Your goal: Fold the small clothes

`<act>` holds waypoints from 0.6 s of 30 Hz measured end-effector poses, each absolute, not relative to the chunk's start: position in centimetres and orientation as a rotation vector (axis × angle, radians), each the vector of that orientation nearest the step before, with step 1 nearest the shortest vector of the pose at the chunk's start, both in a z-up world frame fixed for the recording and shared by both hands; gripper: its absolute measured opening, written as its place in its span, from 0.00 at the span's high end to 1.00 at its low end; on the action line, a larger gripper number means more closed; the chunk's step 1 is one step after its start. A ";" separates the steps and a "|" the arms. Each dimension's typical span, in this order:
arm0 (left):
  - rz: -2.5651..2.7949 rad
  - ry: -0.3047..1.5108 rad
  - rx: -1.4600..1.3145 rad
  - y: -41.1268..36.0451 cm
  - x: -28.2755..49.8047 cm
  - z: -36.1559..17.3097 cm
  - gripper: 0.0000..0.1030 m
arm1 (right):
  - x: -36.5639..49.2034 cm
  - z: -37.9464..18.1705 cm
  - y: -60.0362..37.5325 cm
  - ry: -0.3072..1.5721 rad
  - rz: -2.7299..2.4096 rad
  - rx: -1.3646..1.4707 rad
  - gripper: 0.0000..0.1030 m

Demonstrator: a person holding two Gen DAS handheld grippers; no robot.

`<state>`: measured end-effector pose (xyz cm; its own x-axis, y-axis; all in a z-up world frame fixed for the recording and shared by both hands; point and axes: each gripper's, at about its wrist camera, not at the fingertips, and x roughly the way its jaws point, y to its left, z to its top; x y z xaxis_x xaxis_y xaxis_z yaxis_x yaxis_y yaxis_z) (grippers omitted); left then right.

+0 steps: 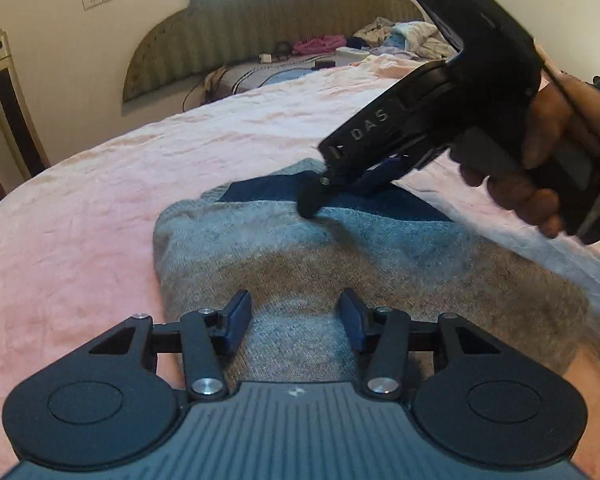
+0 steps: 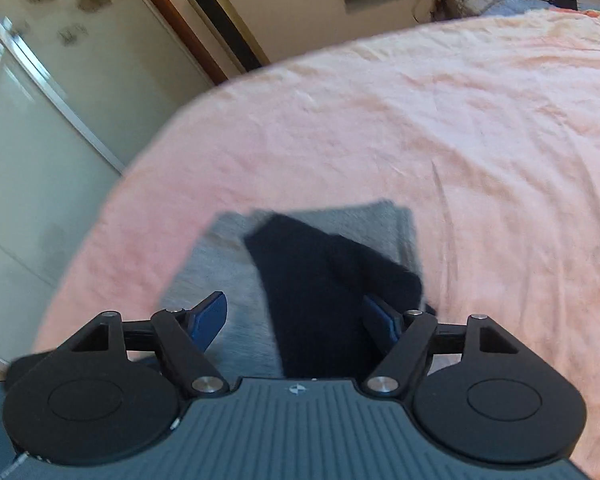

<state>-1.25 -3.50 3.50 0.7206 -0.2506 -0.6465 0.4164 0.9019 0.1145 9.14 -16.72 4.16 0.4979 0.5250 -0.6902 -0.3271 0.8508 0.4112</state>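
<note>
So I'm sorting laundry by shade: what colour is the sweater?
Grey sweater with a navy patch, clearest in the left wrist view.

My grippers [image 1: 294,316] [image 2: 294,320]: matt black plastic, bright metal pivots. Sweater [image 1: 340,280]: fuzzy grey knit. Bedspread [image 1: 100,200]: pink crinkled cloth.

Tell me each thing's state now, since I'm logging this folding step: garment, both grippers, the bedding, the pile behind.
Grey knit garment with dark navy panel: lying partly folded on the bed.
Left gripper: jaws open, over the grey knit.
Right gripper: jaws open, tips down at the navy panel.
Pink bed cover: spread, wrinkled.
Loose clothes pile: heaped, unfolded.
</note>
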 end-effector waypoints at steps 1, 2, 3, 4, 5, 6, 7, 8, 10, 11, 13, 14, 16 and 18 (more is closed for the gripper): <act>-0.372 0.687 0.224 -3.2 -0.9 3.8 0.53 | 9.6 3.9 -16.9 0.911 0.521 0.256 0.37; -0.374 0.705 0.171 -2.5 -0.9 4.6 0.53 | 9.4 4.1 -17.3 0.929 0.500 0.300 0.37; -0.385 0.706 0.095 -1.3 -1.2 5.4 0.53 | 8.8 4.6 -17.7 0.945 0.485 0.342 0.36; -0.399 0.692 -0.004 0.2 -2.0 6.3 0.53 | 8.0 5.2 -18.3 0.941 0.498 0.376 0.35; -0.400 0.692 -0.079 1.9 -2.6 6.7 0.51 | 6.4 5.8 -19.4 0.915 0.555 0.426 0.34; -0.394 0.711 -0.142 3.4 -3.1 6.7 0.47 | 4.8 6.0 -20.8 0.896 0.599 0.477 0.27; -0.394 0.754 -0.228 5.2 -3.5 6.2 0.46 | 3.3 5.9 -22.2 0.890 0.626 0.530 0.19; -0.407 0.807 -0.310 6.8 -3.9 5.2 0.46 | 1.9 5.4 -23.5 0.903 0.648 0.571 0.16; -0.410 0.916 -0.443 9.2 -4.4 2.8 0.46 | -0.7 3.9 -25.6 0.969 0.658 0.616 0.15; -0.410 0.949 -0.485 9.8 -4.7 1.7 0.47 | -1.8 3.1 -26.4 1.000 0.641 0.623 0.16; -0.456 0.943 -0.553 10.3 -5.1 0.9 0.46 | -3.4 1.6 -27.2 1.033 0.626 0.660 0.20; -0.509 0.973 -0.633 10.2 -4.6 0.3 0.46 | -4.0 1.1 -27.2 1.028 0.650 0.714 0.20; -0.607 1.033 -0.785 9.3 -3.4 -1.4 0.47 | -4.3 0.3 -26.0 1.060 0.701 0.766 0.24; -0.618 1.043 -0.807 8.1 -2.7 -1.9 0.59 | -4.3 -0.2 -23.9 1.092 0.736 0.748 0.39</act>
<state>-2.72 8.08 -1.87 0.3857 -0.7732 -0.5034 0.0703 0.5687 -0.8196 -4.32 -23.93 -0.16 0.2860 0.8214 -0.4935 -0.1492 0.5469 0.8238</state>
